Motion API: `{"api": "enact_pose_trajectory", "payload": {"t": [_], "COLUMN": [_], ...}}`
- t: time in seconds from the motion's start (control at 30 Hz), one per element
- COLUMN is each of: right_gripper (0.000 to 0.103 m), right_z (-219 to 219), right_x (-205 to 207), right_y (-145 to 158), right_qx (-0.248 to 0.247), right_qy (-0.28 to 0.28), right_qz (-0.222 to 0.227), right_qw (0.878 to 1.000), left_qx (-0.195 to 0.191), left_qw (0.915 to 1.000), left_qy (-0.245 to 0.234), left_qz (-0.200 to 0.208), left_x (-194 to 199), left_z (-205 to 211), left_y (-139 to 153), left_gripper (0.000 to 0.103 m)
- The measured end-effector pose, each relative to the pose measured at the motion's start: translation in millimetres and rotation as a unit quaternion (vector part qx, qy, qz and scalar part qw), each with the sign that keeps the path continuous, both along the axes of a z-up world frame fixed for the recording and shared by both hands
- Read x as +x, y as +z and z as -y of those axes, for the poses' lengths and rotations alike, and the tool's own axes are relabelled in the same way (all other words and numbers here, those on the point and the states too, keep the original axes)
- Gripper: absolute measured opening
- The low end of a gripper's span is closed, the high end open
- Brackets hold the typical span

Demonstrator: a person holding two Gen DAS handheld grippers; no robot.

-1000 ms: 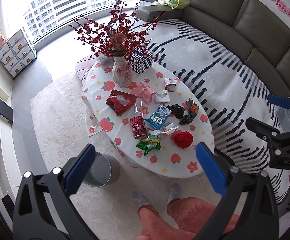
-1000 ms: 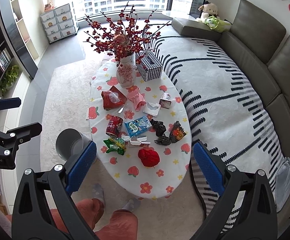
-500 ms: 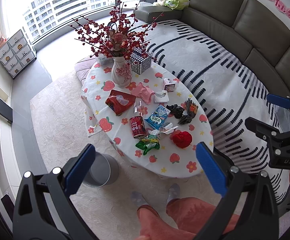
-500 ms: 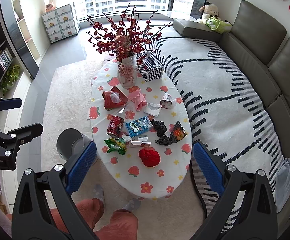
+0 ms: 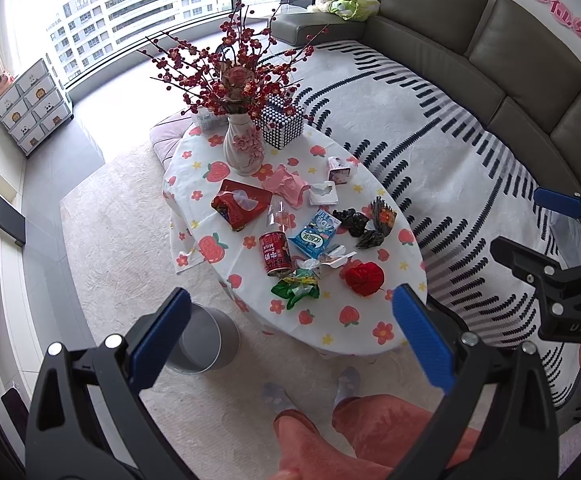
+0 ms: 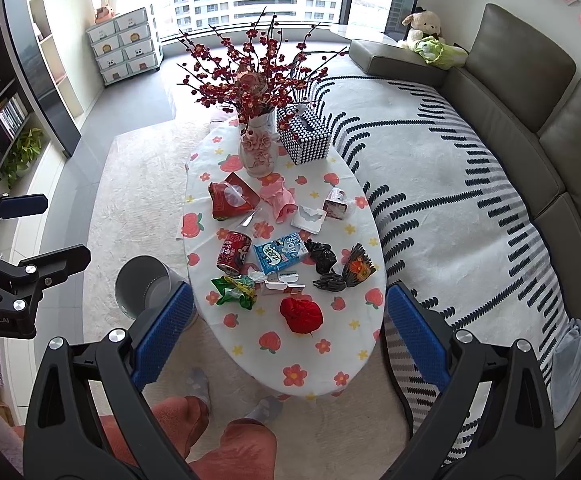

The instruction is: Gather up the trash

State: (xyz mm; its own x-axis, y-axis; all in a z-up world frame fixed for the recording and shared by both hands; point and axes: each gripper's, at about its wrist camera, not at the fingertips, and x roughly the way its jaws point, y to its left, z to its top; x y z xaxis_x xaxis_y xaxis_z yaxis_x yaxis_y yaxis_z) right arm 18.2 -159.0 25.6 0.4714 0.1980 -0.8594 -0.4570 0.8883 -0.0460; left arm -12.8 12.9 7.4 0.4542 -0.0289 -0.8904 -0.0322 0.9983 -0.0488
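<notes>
Trash litters an oval table (image 5: 330, 340) (image 6: 314, 380) with a flower-print cloth: a red can (image 5: 275, 255) (image 6: 232, 251) on its side, a blue packet (image 5: 315, 234) (image 6: 280, 253), a green wrapper (image 5: 295, 286) (image 6: 234, 290), a red crumpled ball (image 5: 364, 278) (image 6: 301, 315), black wrappers (image 5: 350, 220) (image 6: 321, 256), pink paper (image 5: 288, 184) (image 6: 278, 196) and a red pouch (image 5: 240, 202) (image 6: 230, 198). A grey bin (image 5: 200, 338) (image 6: 148, 286) stands on the floor left of the table. My left gripper (image 5: 288, 326) and right gripper (image 6: 288, 322) both hang open, high above the table's near end, holding nothing.
A vase of red blossom branches (image 5: 244, 148) (image 6: 257, 148) and a dotted tissue box (image 5: 281, 124) (image 6: 304, 140) stand at the table's far end. A grey sofa (image 5: 510, 48) curves along the right. The person's legs and socked feet (image 5: 310, 392) are at the near table edge.
Both views have shifted slightly; the table sits a little farther away than one second ago. Both grippers stay open. Nothing on the table has moved.
</notes>
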Motion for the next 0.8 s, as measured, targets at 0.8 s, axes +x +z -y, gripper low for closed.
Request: {"api": "enact_pose_trajectory", "payload": {"t": [0.8], "right_gripper": [0.094], "right_z": [0.6], "right_x": [-1.3], "right_y": [-0.1], "right_qx": [0.002], "right_qy": [0.000], "right_qz": [0.001], "right_qw": [1.000], "left_qx": [-0.033], "left_qw": [0.9994], "left_qy": [0.000], "left_qz": [0.004], "left_x": [1.3], "left_z": [-0.1], "left_y": [5.7], "left_gripper": [0.099]}}
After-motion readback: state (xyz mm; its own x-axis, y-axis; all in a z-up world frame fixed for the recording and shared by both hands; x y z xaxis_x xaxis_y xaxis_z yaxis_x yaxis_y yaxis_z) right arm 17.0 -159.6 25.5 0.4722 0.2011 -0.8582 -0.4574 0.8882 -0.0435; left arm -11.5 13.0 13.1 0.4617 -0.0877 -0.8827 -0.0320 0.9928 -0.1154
